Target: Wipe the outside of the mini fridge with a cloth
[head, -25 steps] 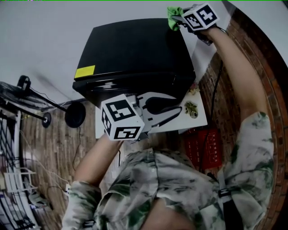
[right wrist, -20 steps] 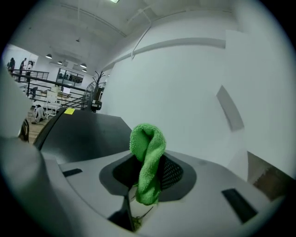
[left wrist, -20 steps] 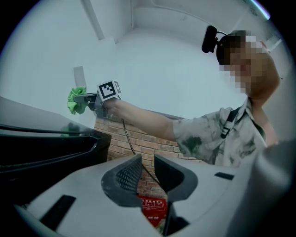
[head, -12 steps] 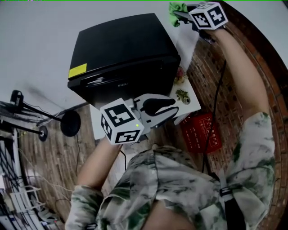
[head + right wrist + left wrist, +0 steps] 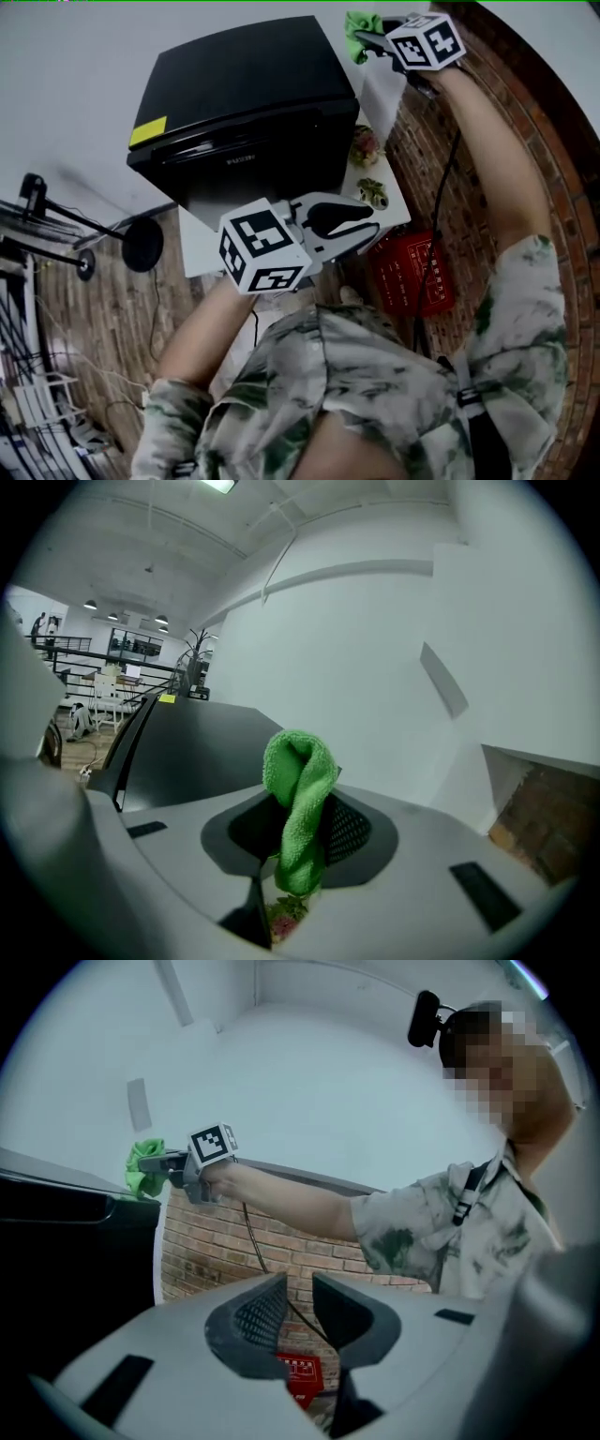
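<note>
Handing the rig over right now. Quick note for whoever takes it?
Left tongs: jaws slightly apart, empty, held low in front of the mini fridge.
Right tongs: shut on the green cloth, raised by the fridge's far right top corner. Whether the cloth touches the surface can't be told.
Done: the cloth is gripped and brought to the fridge. Nothing shows which faces have been wiped.
Left: probably top, sides and door; treat all as pending.
</note>
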Action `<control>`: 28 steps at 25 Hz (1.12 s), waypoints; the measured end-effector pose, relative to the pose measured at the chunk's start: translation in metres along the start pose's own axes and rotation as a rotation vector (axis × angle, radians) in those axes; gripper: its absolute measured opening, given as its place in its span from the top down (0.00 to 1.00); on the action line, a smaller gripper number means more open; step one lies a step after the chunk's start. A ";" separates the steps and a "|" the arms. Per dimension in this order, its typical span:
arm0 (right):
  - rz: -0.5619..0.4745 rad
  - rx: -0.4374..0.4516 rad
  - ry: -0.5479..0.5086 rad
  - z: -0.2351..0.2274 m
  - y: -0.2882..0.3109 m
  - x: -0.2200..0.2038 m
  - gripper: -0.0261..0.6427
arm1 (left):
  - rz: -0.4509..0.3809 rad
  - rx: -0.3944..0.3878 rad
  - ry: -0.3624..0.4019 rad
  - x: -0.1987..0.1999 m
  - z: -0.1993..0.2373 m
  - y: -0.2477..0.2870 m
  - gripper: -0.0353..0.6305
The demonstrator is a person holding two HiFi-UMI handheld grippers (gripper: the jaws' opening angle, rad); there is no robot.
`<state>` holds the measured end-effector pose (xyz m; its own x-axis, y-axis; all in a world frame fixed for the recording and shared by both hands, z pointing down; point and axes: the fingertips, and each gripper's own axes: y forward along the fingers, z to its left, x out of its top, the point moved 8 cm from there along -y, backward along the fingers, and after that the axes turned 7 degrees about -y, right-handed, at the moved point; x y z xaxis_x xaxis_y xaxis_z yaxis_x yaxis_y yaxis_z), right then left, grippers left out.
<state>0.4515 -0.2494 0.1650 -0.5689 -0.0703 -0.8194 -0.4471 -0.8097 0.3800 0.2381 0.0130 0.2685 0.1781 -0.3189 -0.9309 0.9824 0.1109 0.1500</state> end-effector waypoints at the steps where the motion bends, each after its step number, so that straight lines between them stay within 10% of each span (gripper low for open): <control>1: -0.005 0.014 -0.004 -0.002 0.004 -0.005 0.79 | 0.001 0.000 -0.001 0.003 0.002 0.012 0.81; 14: -0.094 0.166 -0.066 -0.025 0.071 -0.060 0.79 | -0.011 0.087 -0.043 0.023 0.052 0.143 0.81; 28: -0.104 0.228 -0.136 0.001 0.134 -0.105 0.79 | -0.062 0.229 -0.111 0.013 0.074 0.160 0.81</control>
<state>0.4510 -0.3502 0.3024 -0.5924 0.0972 -0.7998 -0.6425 -0.6559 0.3963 0.4019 -0.0434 0.3054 0.1100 -0.4211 -0.9003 0.9763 -0.1240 0.1772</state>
